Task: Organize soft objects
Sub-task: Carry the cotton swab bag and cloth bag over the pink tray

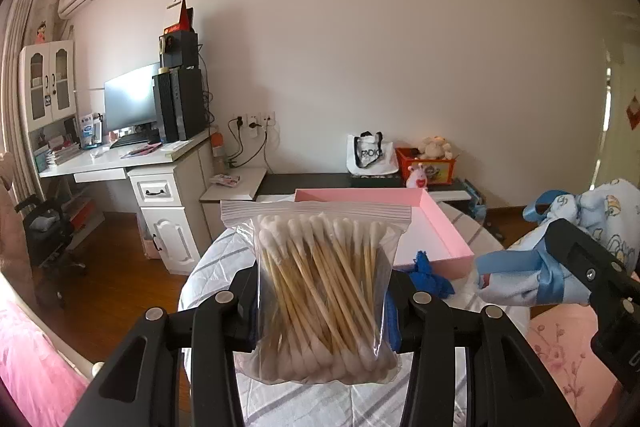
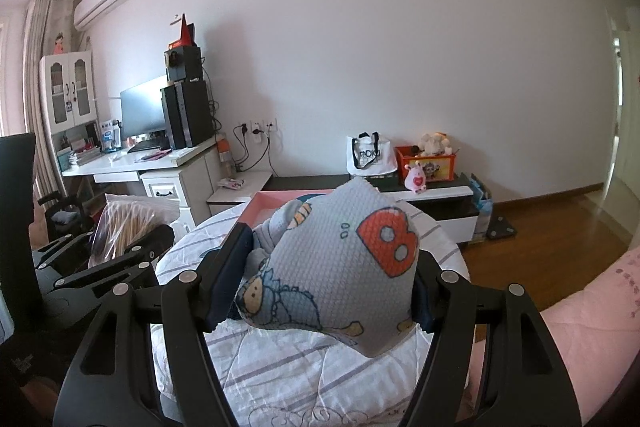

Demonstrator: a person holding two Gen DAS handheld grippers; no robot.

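Zip bag of cotton swabs (image 1: 326, 291): clear plastic, wooden sticks with white tips, seal strip uppermost, held upright off the surface; left gripper (image 1: 324, 307) has its fingers (image 1: 240, 307) pinching the bag from both sides at mid-height, pads pressed into the plastic; seen also at the left edge of the right wrist view (image 2: 128, 223). Printed cloth bundle (image 2: 332, 279): pale blue, waffle-textured, cartoon animals and an orange letter B, raised above the surface; right gripper (image 2: 320, 291) has its fingers (image 2: 230, 271) clamped on the bundle, one pad on each flank; in the left wrist view the same bundle (image 1: 520, 279) shows a blue satin ribbon (image 1: 548, 267) tied round it. Pink tray (image 1: 444, 227): shallow, open, lying beyond both held items on the bench; a crumpled blue item (image 1: 430, 277) lies just beside its near edge, what it is cannot be told. Bench (image 1: 320, 403): round, covered with a white quilted cloth with grey stripes; pink floral bedding (image 1: 560, 347) to its right. Background: white desk (image 1: 120, 163) with monitor (image 1: 130, 103) at left, low dark cabinet (image 2: 320, 183) along the wall bearing a white tote bag (image 2: 370, 155) and an orange box with plush toys (image 2: 426, 161); wooden floor.
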